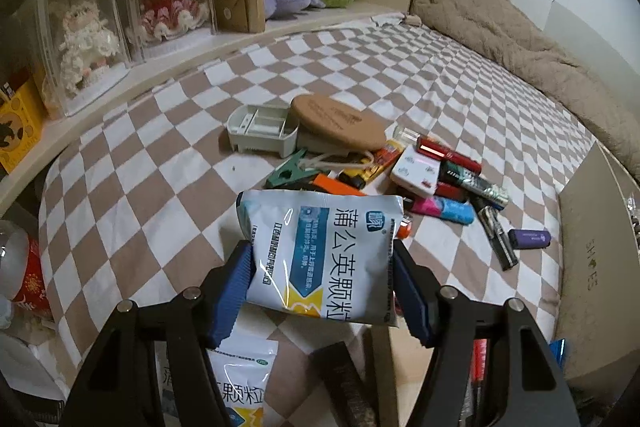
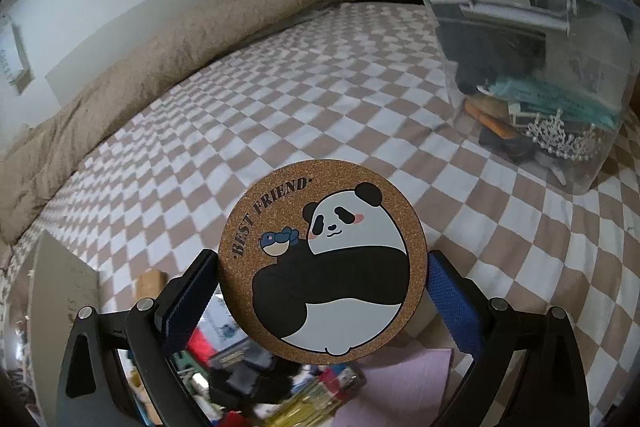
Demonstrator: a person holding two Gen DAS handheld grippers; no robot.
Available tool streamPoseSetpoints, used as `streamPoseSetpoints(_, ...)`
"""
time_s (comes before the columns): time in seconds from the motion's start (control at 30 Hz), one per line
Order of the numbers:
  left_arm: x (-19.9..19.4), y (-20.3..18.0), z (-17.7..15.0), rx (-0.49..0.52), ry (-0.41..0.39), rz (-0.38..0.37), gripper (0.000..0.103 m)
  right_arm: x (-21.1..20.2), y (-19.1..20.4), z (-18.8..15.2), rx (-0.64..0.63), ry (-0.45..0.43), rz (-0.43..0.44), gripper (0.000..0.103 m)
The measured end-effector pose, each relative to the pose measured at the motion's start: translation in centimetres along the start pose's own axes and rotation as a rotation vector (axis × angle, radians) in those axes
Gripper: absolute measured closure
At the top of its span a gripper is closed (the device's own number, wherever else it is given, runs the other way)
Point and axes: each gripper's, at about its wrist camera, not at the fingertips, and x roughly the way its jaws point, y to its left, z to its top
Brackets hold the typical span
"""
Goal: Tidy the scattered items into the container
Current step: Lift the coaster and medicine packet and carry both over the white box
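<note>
My left gripper is shut on a white and blue medicine sachet and holds it above the checkered bed. Beyond it lies a pile of scattered items: a cork coaster, a green clip, lighters, batteries and a white compartment tray. Another sachet lies below the gripper. My right gripper is shut on a round cork panda coaster, held above a box of mixed items.
A clear plastic bin with clothes and a tiara stands at the right on the bed. A beige blanket runs along the wall. A cardboard shoe-box lid lies at the right. Shelves with doll cases line the left.
</note>
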Motion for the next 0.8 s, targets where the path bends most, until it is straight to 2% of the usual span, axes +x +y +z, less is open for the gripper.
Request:
streamPoseSetpoints(0.27, -1.7, -1.4, -0.2, 0.017, -0.037, -0.073, 0.036, -1.3, 2.4, -0.6, -0.04, 0.041, 0.143, 0.003)
streamPoseSetpoints(0.57, -3.7, -3.9, -0.5, 0.098, -0.091, -0.142, 0.036, -3.7, 7.0, -2.2, -0.138, 0.065, 0.304, 0.003)
streamPoseSetpoints(0.67, -4.8, -4.9, -0.5, 0.124, -0.118, -0.184, 0.036, -4.6, 9.0, -3.1, -0.198, 0.062, 0.342, 0.003)
streamPoseSetpoints(0.8, -6.2, -6.4, -0.9, 0.145, -0.119, -0.28, 0.035, -5.5, 10.9, -4.0, -0.256, 0.068, 0.405, 0.003)
